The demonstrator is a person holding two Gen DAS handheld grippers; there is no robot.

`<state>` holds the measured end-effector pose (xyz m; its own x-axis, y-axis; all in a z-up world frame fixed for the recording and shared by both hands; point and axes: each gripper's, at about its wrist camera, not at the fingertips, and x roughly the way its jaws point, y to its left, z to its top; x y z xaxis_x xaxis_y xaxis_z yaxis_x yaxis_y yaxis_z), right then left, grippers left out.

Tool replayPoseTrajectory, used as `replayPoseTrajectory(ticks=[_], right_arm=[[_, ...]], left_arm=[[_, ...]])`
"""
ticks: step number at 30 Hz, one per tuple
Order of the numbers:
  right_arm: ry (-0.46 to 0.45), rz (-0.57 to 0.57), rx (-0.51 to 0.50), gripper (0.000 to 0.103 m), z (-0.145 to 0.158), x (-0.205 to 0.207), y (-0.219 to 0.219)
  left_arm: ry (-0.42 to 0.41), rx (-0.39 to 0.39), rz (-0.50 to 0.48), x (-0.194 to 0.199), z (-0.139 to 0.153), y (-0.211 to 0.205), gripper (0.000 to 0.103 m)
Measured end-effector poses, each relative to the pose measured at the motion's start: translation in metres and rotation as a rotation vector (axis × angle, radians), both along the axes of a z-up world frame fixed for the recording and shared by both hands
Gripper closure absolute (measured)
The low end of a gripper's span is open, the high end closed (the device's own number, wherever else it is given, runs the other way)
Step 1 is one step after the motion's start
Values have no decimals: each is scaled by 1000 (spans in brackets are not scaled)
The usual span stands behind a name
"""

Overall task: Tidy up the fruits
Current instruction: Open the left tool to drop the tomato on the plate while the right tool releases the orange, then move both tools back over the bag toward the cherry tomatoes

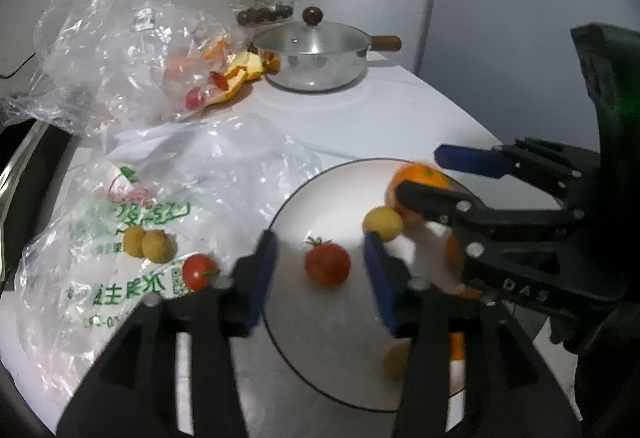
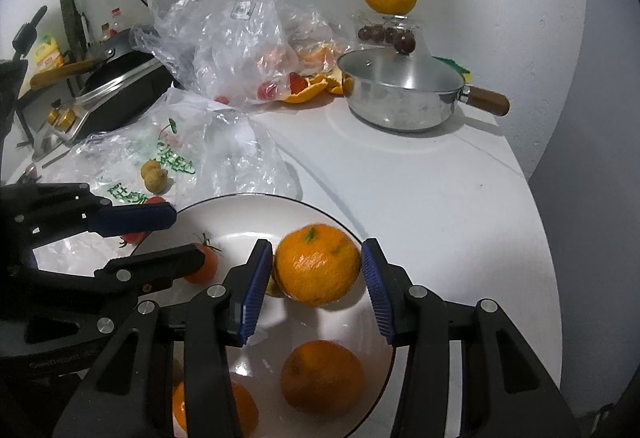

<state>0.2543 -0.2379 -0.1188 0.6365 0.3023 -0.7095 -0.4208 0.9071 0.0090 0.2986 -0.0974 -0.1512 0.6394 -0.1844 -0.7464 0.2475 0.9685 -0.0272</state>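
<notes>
Task partway. White plate (image 2: 352, 234) near on desk (image 2: 440, 198) holds three oranges, one cherry tomato (image 1: 327, 264), one small yellow fruit (image 1: 382, 223).

Left claw (image 1: 320, 270) parted, pads clear of tomato between them. Right claw (image 2: 316, 280) around far orange (image 2: 318, 265); grip uncertain, right-side gap visible.

Left on printed bag (image 1: 132, 222): two longans (image 1: 148, 244), one tomato (image 1: 199, 271).

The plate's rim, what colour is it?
A thin black line edges the white plate; it shows best in the right wrist view.
</notes>
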Motion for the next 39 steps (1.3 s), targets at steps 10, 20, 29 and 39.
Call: replayPoseTrajectory(ticks=[10,20,29,39], right_arm=[[-32,-14,-18,54,14,-14,7],[-67,-12,-27,54,29,-32,25],[-121,-12,-18,54,48,-55,41],[-138,10,-5,54,60,-76,61]], left_arm=[[-42,-20,20,-19,14,17,52],[-108,-41,64,-43,34,46,52],[-183,-44,129,-70,56,82,52],[-231,-55,186,-97,72,112,51]])
